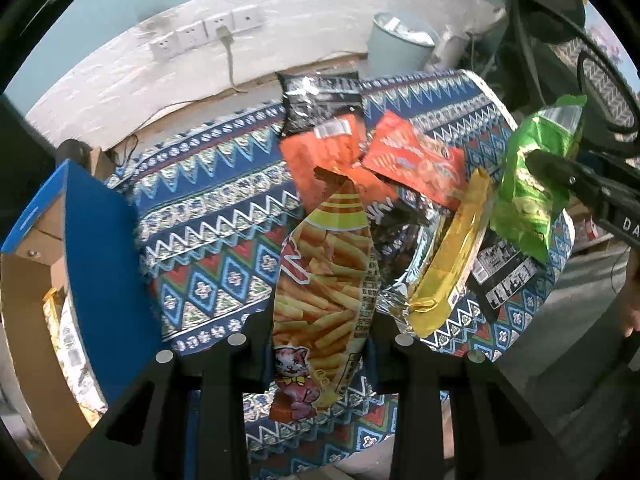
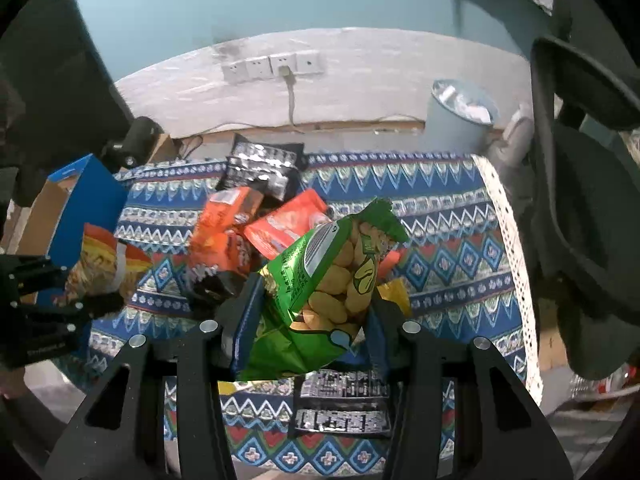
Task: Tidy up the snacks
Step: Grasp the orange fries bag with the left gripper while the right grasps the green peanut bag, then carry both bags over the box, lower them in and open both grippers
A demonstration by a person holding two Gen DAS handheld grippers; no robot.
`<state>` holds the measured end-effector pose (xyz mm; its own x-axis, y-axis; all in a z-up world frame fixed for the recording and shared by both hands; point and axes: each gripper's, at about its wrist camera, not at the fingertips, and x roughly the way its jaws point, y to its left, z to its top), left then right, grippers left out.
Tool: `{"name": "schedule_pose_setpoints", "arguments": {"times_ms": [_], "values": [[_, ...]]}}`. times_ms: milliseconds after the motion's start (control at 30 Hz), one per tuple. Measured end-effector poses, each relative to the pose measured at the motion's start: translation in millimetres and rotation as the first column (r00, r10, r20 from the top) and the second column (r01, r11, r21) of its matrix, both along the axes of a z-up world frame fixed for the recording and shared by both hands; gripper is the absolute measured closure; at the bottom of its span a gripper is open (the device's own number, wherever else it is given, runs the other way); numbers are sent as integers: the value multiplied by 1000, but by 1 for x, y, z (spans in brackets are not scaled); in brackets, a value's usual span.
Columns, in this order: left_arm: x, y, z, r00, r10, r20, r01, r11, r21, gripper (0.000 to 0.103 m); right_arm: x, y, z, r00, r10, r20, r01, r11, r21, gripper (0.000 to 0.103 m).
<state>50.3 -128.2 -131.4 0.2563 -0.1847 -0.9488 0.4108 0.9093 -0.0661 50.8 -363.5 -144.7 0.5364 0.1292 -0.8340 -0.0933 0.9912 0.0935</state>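
Spreading under everything: a patterned tablecloth, blue with zigzag bands, draped over the table. Standing open at its left edge, a blue cardboard box with packets already visible inside — likely the place for sorted snacks. Heaped at the cloth's centre, the loose snack pile: orange, red and black-and-silver packets overlapping, plus a yellow packet lying tilted beside them.

Held up off the cloth, two bags. Left gripper clamped on the fries bag, pinched across its lower half near the cartoon cat, the upper part leaning away above the pile. Right gripper clamped on the green peanut bag, gripped at its crumpled lower portion, the torn-looking top pointing up and away from the camera.

Risks from here, as a judgement: both bags gripped low, so the tall free ends may flop or swing and knock the pile. Glossy film crumpling between the fingers — a slip seems possible if either bag is tipped quickly. Two loaded grippers heading for one narrow box opening could collide or catch the box's upright flap. Fries bag squeezed across its contents, so crushing seems likely under a firm grip.
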Motion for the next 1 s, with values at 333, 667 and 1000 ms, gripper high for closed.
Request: {"name": "schedule_pose_setpoints", "arguments": {"times_ms": [333, 667, 1000], "values": [[-1, 23, 24, 996, 44, 79, -45, 999, 5, 69, 4, 25, 20, 997, 64, 43, -63, 998, -20, 57], [1, 50, 49, 983, 94, 155, -97, 995, 11, 69, 16, 55, 39, 987, 144, 70, -142, 989, -37, 57], [2, 83, 65, 965, 149, 215, -159, 987, 29, 69, 26, 88, 53, 970, 226, 86, -222, 974, -53, 57]]}}
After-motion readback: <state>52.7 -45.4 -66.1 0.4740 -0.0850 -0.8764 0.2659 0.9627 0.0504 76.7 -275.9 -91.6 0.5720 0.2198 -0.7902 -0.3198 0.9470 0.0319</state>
